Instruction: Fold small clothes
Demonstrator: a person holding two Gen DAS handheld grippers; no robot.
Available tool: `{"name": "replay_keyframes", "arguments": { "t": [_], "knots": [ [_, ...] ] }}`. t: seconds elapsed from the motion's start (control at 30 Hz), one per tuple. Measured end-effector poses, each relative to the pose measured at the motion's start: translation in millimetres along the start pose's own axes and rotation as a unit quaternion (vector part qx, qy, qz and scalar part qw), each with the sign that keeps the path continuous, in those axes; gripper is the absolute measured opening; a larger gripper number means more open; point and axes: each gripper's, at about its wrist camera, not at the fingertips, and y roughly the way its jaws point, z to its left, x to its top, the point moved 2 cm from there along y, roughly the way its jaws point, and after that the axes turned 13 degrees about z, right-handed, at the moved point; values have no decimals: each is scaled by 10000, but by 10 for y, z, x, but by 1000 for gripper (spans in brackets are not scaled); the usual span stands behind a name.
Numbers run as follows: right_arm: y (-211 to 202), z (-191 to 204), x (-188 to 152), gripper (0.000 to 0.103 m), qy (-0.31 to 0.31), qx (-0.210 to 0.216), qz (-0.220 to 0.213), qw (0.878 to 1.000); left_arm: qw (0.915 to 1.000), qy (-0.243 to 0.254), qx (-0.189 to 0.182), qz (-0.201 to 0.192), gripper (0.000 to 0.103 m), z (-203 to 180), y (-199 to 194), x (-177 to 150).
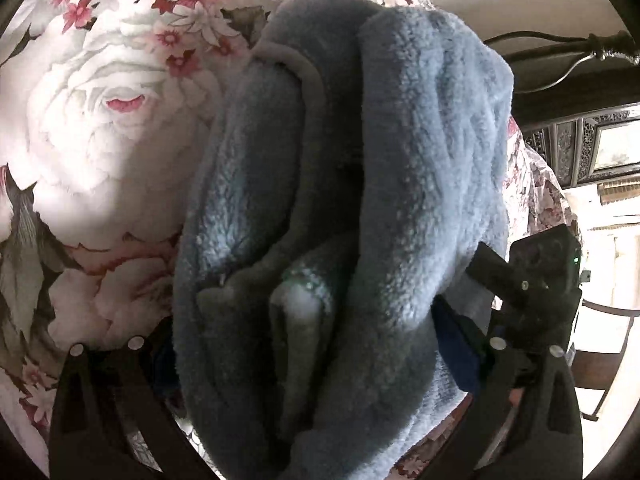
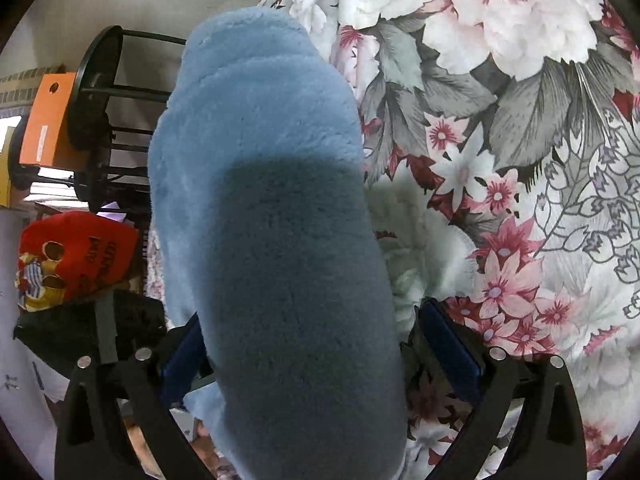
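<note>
A: What is held, and of what stuff?

B: A blue fleece garment, thick and fuzzy, is seen bunched in long rolled folds between the blue pads of the left gripper. A smooth bound hem curves along one fold near the top. The fingers are spread wide, yet the gap is filled by the cloth, so a grip on it is shown.

A: And on the other side?

B: The same garment is seen as one rounded, even mass, clasped between the pads of the right gripper. No hem or folds are shown there.

A: Where is it, and what room is left?

B: It is raised over a floral bedspread, printed with white roses and pink blossoms. Open bedspread is seen to one side of each gripper. A dark metal frame, an orange box and a red bag are shown beyond the bed's edge in the right view only.
</note>
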Motion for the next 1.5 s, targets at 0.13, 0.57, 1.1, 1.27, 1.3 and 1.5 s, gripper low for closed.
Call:
{"name": "replay_keyframes", "arguments": {
  "t": [0.13,0.57,1.1,1.27,1.3,1.5],
  "knots": [
    [68,141,3,100,-89,-232,-112,9996,9996,46,-120,-236,99,-25,11,-75],
    [103,368,-15,83,-192,101,-55,9997,9962,693,100,-521,87,-490,28,-150],
    [-790,277,-81,81,-246,228,-772,9965,9797,1418,666,-1254,84,-1426,-377,-312],
    [-1204,92,-145,81,-217,169,-1004,9946,9749,1762,631,-1209,84,-1732,-310,-373],
    [-1294,29,-170,81,-192,152,-1044,9942,9743,1819,619,-1179,84,-1802,-279,-378],
    [-1803,-317,-316,81,88,78,-1348,9908,9678,2240,613,-967,84,-2266,-9,-501]
  ]
}}
